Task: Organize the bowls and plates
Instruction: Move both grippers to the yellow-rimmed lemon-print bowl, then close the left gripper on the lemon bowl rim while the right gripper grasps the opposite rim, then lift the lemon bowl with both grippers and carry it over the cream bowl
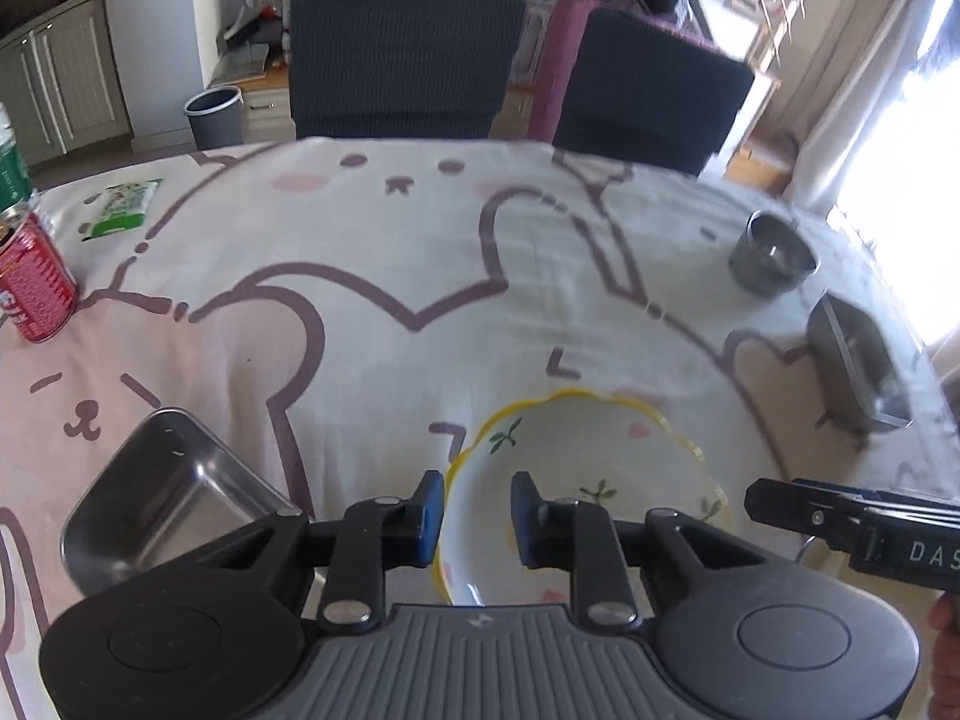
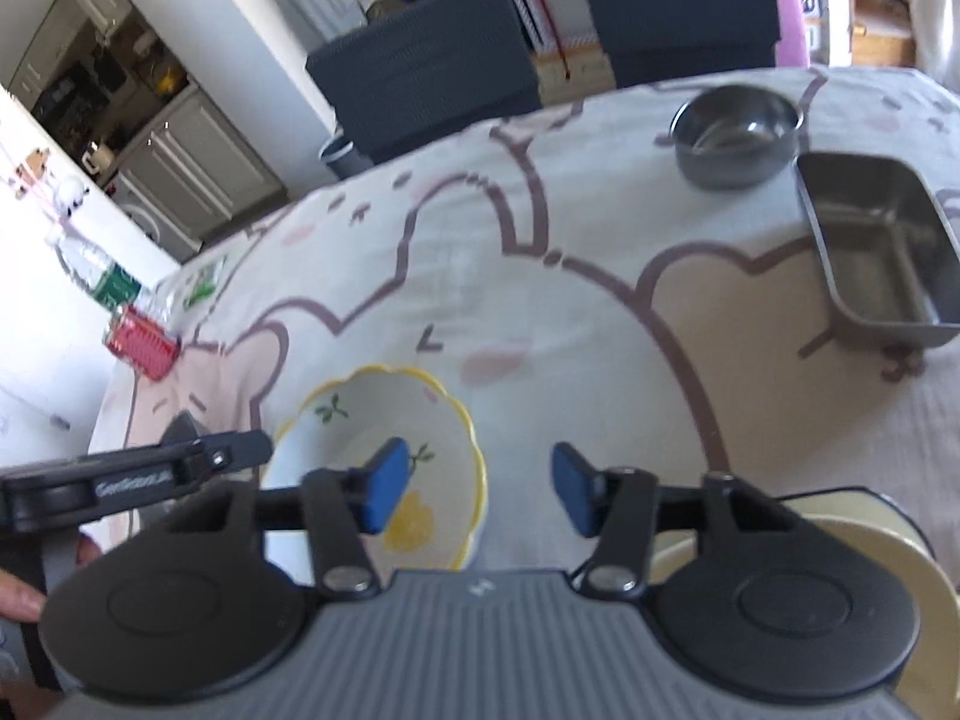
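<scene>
Left wrist view, items from left to right on a table [image 1: 372, 252] under a cartoon-bear cloth:
- Bottle [image 1: 11, 162], green label, at the left edge, cut off by the frame.
- Red can [image 1: 35, 282], upright, just in front of the bottle.
- Green packet [image 1: 123, 207], lying flat, further back.
- Steel tray [image 1: 162, 498], rectangular, near edge, partly hidden by the gripper body.
- Left gripper [image 1: 477, 516], blue pads partly closed. The left pad stands over the near-left rim of the bowl, the right pad over its inside. Whether either pad touches the rim cannot be told.
- Bowl [image 1: 594, 456], white, scalloped yellow rim, leaf motifs, at the near middle of the table.
- Steel bowl [image 1: 771, 252], round, far right.
- Second steel tray [image 1: 855, 360], right edge, just in front of the steel bowl.
- Right gripper, only its tip in this view, just right of the bowl.

Right wrist view, same order:
- Right gripper [image 2: 480, 489], pads about half open, nothing between them; left pad over the bowl's inside, right pad over bare cloth.
- Cream dish [image 2: 888, 546], lower right, mostly hidden behind the gripper body.
</scene>
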